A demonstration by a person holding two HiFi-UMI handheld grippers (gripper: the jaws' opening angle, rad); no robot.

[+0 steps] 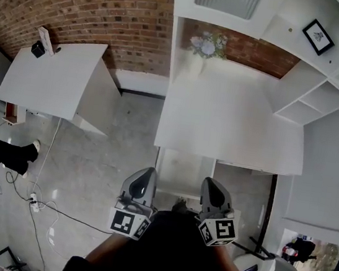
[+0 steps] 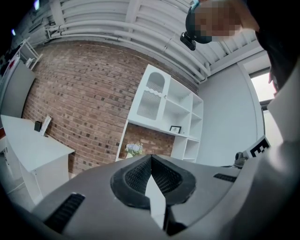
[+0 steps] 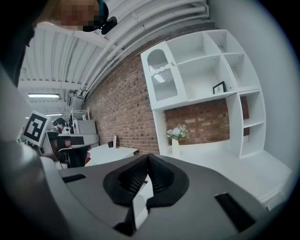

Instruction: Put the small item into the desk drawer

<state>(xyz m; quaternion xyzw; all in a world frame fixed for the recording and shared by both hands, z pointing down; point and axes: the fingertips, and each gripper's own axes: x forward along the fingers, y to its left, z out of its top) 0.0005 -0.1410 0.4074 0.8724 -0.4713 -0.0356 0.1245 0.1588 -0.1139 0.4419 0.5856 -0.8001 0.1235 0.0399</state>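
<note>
A white side table stands at far left against the brick wall, with cables trailing over the grey floor below it.

Next along, the left gripper is held close to the person's body. It points level and forward at the desk, and its marker cube sits nearest the wearer. The left gripper view shows the jaws of this gripper closed tip to tip with nothing between them. They are aimed at the vase of flowers and the white shelf unit behind it.

Between the two grippers, the desk drawer stands pulled out from under the front edge of the white tabletop. Its pale inside faces up. The small item cannot be made out in the drawer or in either gripper.

The right gripper is held parallel to the left, just to the other side of the drawer. It is aimed at the desk and tipped slightly downward, its own marker cube towards the wearer. The right gripper view shows this gripper also fully closed and empty, with the vase on the tabletop ahead.

Dark sleeves run back from both grippers to the bottom of the head view. At far right the shelf unit rises beside the desk, with a small framed picture on one shelf.
</note>
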